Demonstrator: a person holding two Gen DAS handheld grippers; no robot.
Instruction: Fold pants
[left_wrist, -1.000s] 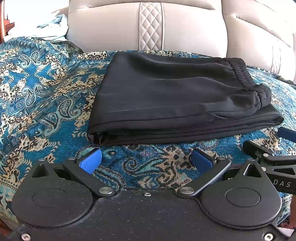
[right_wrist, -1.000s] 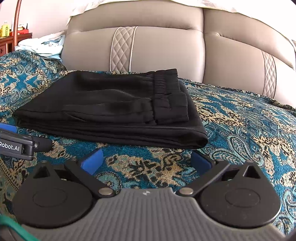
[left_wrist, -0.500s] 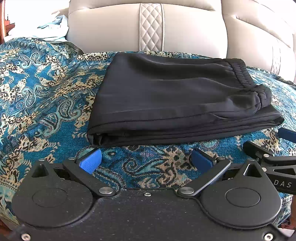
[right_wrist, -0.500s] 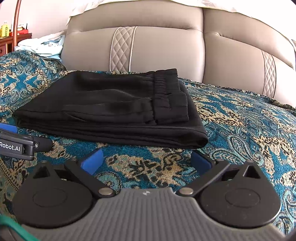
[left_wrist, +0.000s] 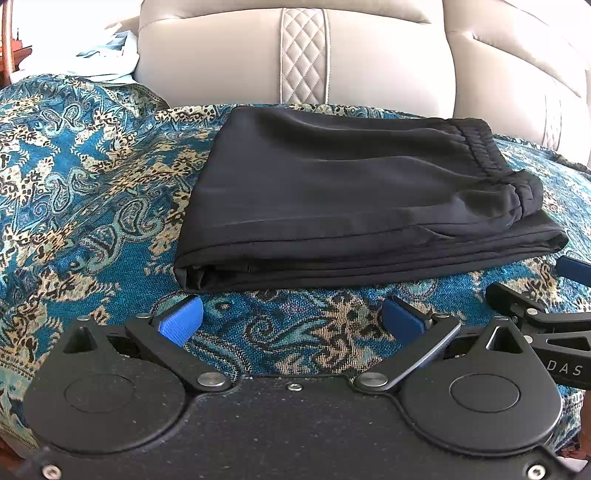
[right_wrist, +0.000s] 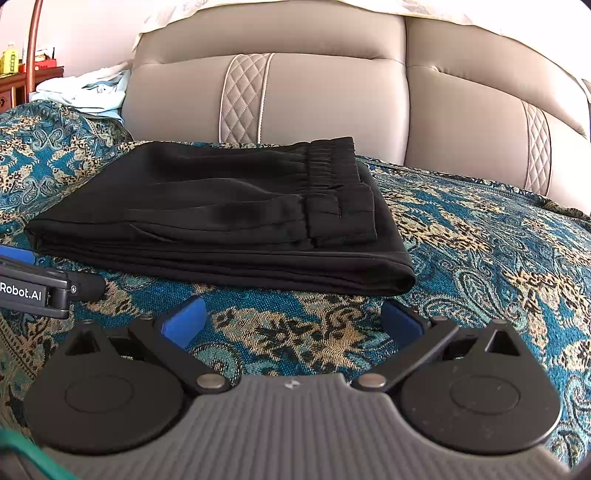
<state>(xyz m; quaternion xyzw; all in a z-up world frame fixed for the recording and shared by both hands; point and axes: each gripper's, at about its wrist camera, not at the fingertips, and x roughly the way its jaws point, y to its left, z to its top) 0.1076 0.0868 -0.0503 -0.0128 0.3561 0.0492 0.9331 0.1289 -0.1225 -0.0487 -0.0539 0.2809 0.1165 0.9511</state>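
Nearest the cameras: left gripper (left_wrist: 291, 317) and right gripper (right_wrist: 291, 317), both jaws spread wide with nothing between the blue pads, sitting side by side just short of the near edge of the pants.
Why parked there: looks to me like the folding's basically done, so they're hanging back off the fabric.
Pants (left_wrist: 354, 206): black, folded into a tidy stack on the patterned bedspread (left_wrist: 92, 184), waistband (right_wrist: 332, 173) on top toward the right end.
Edges: the layers line up pretty neatly along the near side.
Room: lots of bare bedspread left and right.
Far back: padded headboard (right_wrist: 332, 103) close behind the stack.
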